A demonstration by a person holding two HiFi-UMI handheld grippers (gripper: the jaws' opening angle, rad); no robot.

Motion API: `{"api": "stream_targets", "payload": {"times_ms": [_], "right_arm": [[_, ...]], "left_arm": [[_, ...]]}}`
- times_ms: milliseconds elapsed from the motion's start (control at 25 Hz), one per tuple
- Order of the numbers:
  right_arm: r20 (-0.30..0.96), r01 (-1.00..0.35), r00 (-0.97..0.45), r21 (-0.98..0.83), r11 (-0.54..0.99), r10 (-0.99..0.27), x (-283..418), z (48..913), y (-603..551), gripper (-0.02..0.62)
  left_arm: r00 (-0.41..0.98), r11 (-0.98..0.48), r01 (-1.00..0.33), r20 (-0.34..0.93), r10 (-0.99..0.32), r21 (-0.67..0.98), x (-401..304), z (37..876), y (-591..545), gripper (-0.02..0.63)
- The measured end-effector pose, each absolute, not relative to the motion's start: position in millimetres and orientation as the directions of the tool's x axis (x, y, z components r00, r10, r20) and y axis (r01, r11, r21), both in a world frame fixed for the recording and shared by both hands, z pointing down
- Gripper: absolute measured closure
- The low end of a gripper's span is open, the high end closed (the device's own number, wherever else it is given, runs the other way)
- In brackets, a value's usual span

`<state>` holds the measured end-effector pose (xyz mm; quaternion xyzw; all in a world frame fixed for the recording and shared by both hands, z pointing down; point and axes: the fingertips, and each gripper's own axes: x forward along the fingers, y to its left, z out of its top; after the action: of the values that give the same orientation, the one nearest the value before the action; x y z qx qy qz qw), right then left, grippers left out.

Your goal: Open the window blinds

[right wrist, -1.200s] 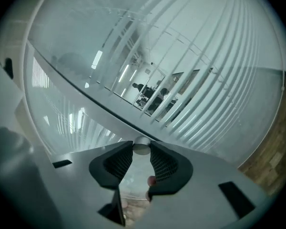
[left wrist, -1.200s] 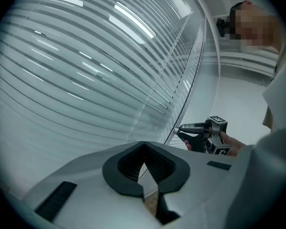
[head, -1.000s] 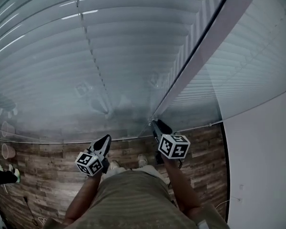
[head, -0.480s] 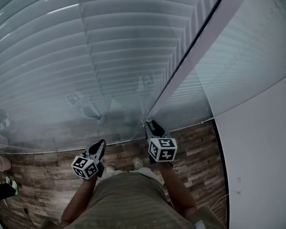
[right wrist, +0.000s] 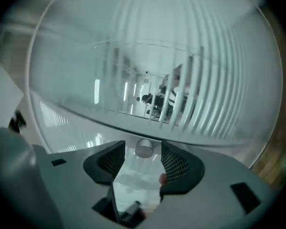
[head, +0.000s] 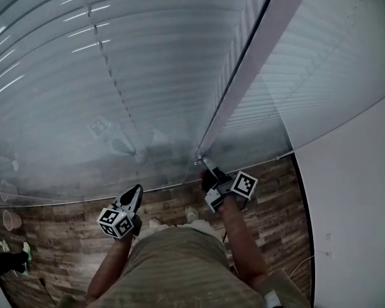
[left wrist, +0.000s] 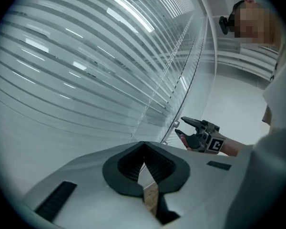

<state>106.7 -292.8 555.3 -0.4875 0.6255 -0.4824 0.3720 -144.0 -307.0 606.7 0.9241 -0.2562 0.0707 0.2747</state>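
The white slatted blinds hang behind glass and fill the upper head view, with a thin tilt wand running down beside the white mullion. The wand's round end knob sits at my right gripper. In the right gripper view the knob lies between the fingertips with a gap on each side. The right gripper's jaws have just been opening and stand open. The left gripper view also shows it at the knob. My left gripper hangs lower left, shut and empty.
A wood-plank floor lies below the window. A white wall closes the right side. Small cups stand on the floor at far left. A ladder cord runs down the slats. The person's legs and shoes are beneath the grippers.
The right gripper has rolled, its marker cube swinging out to the right, and its jaws have spread apart around the wand's knob. The left gripper has stayed about where it was.
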Motion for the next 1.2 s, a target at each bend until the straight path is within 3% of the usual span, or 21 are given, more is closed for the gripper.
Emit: {"api": "stream_targets", "payload": {"times_ms": [80, 160, 280, 400, 480, 600, 720, 840, 920, 1000, 1080, 1200], "right_arm": [[0.161, -0.651, -0.203, -0.759, 0.010, -0.966, 104, 553, -285, 0.376], [0.286, -0.919, -0.097, -0.394, -0.025, -0.953, 99, 554, -281, 0.376], [0.336, -1.000, -0.001, -0.017, -0.005, -0.942, 89, 551, -287, 0.377], [0.344, -0.993, 0.053, 0.118, -0.013, -0.937, 84, 551, -295, 0.378], [0.342, -0.982, 0.095, 0.186, -0.032, -0.935, 85, 553, -296, 0.441], [0.333, -0.990, 0.089, 0.133, -0.046, -0.939, 86, 554, -295, 0.465], [0.321, -0.956, -0.042, -0.287, -0.055, -0.946, 92, 555, -294, 0.468], [0.228, -0.644, -0.209, -0.764, -0.042, -0.951, 98, 561, -297, 0.468], [0.178, -0.501, -0.259, -0.865, -0.025, -0.949, 100, 570, -299, 0.467], [0.167, -0.528, -0.266, -0.849, -0.002, -0.949, 100, 574, -299, 0.466], [0.209, -0.678, -0.229, -0.735, 0.001, -0.951, 100, 573, -294, 0.423], [0.293, -0.946, -0.089, -0.323, -0.010, -0.952, 101, 567, -285, 0.409]], "left_arm": [[0.855, -0.716, -0.518, 0.275, -0.440, 0.468, -144, 607, -306, 0.592], [0.851, -0.711, -0.526, 0.280, -0.445, 0.468, -145, 608, -304, 0.592], [0.845, -0.705, -0.534, 0.288, -0.450, 0.467, -144, 611, -302, 0.592], [0.841, -0.708, -0.540, 0.296, -0.452, 0.455, -142, 612, -299, 0.592], [0.837, -0.706, -0.547, 0.300, -0.457, 0.450, -142, 613, -298, 0.592], [0.834, -0.703, -0.552, 0.305, -0.460, 0.449, -141, 614, -298, 0.592], [0.831, -0.702, -0.556, 0.306, -0.464, 0.446, -144, 610, -299, 0.592], [0.822, -0.689, -0.570, 0.306, -0.481, 0.448, -149, 614, -301, 0.592], [0.817, -0.681, -0.577, 0.309, -0.487, 0.451, -151, 624, -301, 0.592], [0.816, -0.677, -0.578, 0.313, -0.486, 0.455, -152, 632, -299, 0.592], [0.817, -0.676, -0.577, 0.315, -0.484, 0.459, -151, 636, -297, 0.592], [0.814, -0.671, -0.580, 0.316, -0.486, 0.461, -152, 638, -296, 0.592]]}}
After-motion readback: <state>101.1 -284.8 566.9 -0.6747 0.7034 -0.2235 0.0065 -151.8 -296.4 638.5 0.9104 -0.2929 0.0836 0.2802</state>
